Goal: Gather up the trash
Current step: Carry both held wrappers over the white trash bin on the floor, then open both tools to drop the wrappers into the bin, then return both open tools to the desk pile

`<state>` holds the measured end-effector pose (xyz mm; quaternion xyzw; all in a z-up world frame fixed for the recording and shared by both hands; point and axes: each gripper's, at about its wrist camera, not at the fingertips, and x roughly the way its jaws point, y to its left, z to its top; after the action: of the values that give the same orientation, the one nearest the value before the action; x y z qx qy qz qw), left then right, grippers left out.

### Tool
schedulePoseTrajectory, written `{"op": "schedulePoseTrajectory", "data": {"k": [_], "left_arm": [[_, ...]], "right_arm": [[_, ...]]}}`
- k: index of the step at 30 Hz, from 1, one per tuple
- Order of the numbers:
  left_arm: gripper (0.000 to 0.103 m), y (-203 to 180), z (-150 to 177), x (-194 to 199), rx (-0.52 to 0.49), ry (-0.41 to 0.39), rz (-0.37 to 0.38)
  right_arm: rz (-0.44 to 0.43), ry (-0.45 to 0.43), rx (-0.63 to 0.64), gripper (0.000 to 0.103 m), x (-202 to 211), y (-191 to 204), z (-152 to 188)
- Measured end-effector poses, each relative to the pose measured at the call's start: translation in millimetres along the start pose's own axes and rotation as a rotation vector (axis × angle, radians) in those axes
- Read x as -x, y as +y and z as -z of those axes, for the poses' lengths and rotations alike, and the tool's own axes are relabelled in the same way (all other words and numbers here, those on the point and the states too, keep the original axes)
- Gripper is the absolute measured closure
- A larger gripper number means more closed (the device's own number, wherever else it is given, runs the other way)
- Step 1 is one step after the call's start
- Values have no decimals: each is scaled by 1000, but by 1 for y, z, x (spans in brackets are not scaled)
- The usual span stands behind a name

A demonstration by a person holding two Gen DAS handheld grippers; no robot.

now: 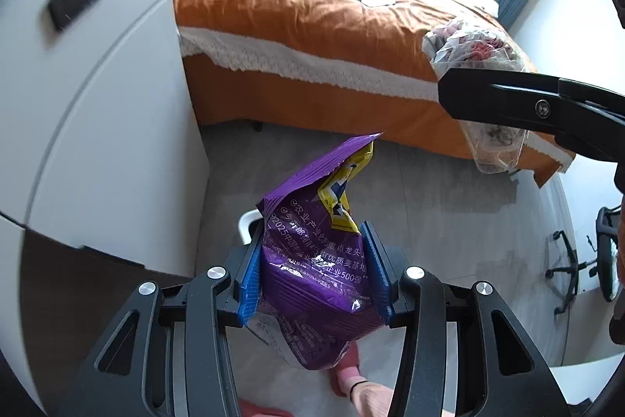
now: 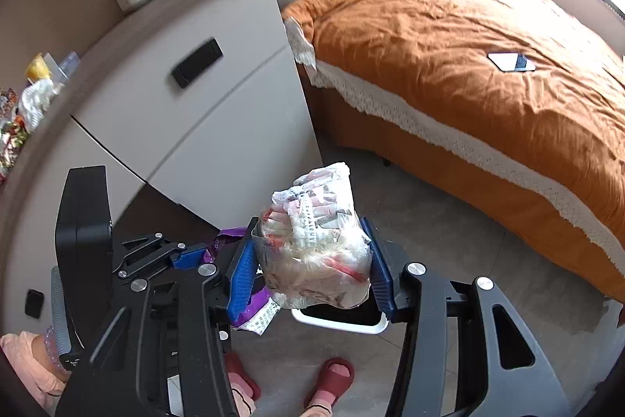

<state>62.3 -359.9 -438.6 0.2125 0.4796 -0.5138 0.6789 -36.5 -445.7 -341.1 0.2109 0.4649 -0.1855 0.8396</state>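
My left gripper [image 1: 314, 272] is shut on a crumpled purple snack bag [image 1: 312, 253], whose torn top sticks up past the blue pads. My right gripper [image 2: 312, 260] is shut on a clear plastic bag stuffed with wrappers [image 2: 316, 249]. Both point steeply down over the floor. A white-rimmed trash bin [image 2: 340, 325] sits just below the right gripper; its rim [image 1: 247, 221] peeks out behind the purple bag. In the left wrist view, the right gripper's black finger [image 1: 496, 96] crosses the clear bag [image 1: 468, 45] at right. The purple bag [image 2: 230, 235] shows at left in the right wrist view.
A white cabinet [image 2: 187, 96] stands close on the left, with more wrappers and tissue [image 2: 35, 100] on its top. A bed with an orange cover [image 2: 468, 65] fills the far side, a phone [image 2: 511, 61] on it. The person's feet in red slippers [image 2: 332, 378] stand below. An office chair [image 1: 570, 260] stands at right.
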Motion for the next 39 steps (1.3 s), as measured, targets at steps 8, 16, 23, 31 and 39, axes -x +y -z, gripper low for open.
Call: {"op": "schedulePoseTrajectory", "data": {"k": [8, 16, 23, 31, 39], "left_arm": [[8, 17, 26, -113, 41, 66, 60], [5, 26, 37, -130, 90, 62, 20], [5, 26, 18, -58, 128, -18, -17], [5, 24, -21, 71, 155, -161, -53], [5, 29, -44, 198, 189, -270, -189]], "right_arm": [[-70, 134, -1, 39, -127, -43, 41], [16, 105, 32, 4, -140, -53, 55], [27, 10, 49, 4, -77, -36, 28], [20, -192, 43, 4, 36, 12, -23], [72, -380, 80, 4, 134, 73, -72]]}}
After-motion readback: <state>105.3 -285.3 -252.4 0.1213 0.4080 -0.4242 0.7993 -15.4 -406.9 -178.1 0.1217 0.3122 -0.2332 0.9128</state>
